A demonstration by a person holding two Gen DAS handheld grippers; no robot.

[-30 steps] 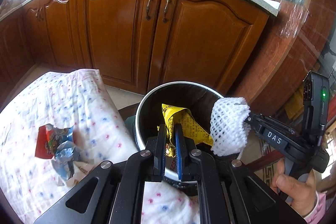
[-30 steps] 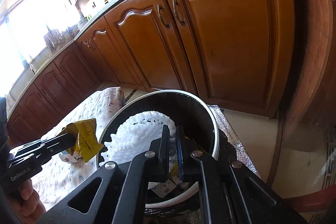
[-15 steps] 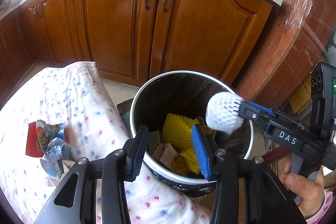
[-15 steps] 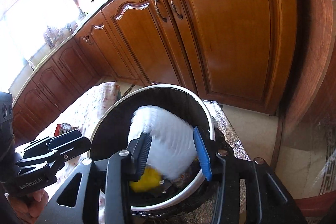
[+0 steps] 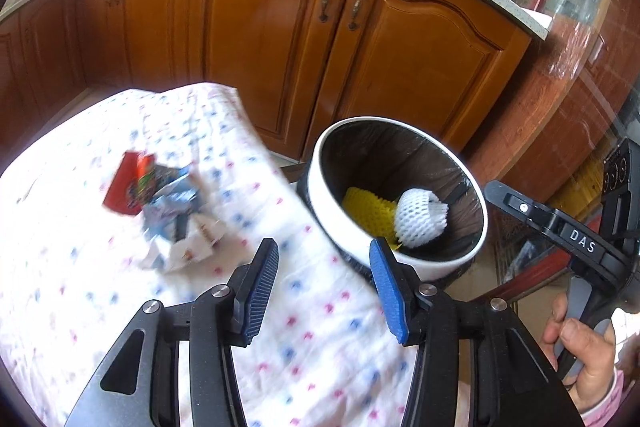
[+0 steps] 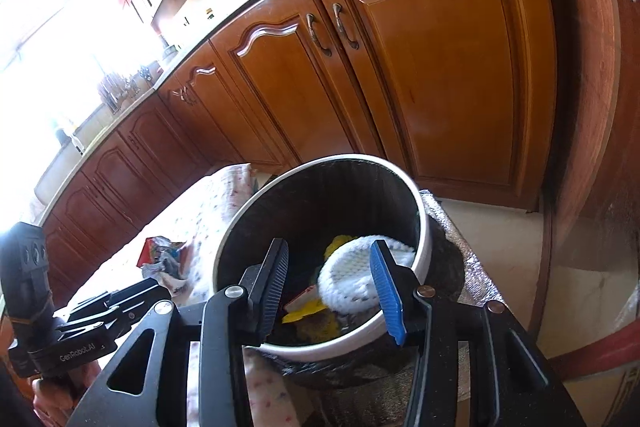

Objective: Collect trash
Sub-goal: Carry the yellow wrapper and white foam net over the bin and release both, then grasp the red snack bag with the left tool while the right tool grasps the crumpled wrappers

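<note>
**Foam nets land in bin as both claws open**

A dotted cloth [image 5: 100, 287] covers the surface beside a white-rimmed bin [image 5: 320, 195] below wooden cabinets [image 5: 280, 39]. Inside the bin lie a white foam net [image 5: 420, 219] and a yellow foam net [image 5: 366, 207]. The left claw [image 5: 324, 267] and right claw [image 6: 332, 267] have just been opening, nothing between their jaws. Crumpled wrappers [image 5: 160, 203] lie on the cloth
</note>
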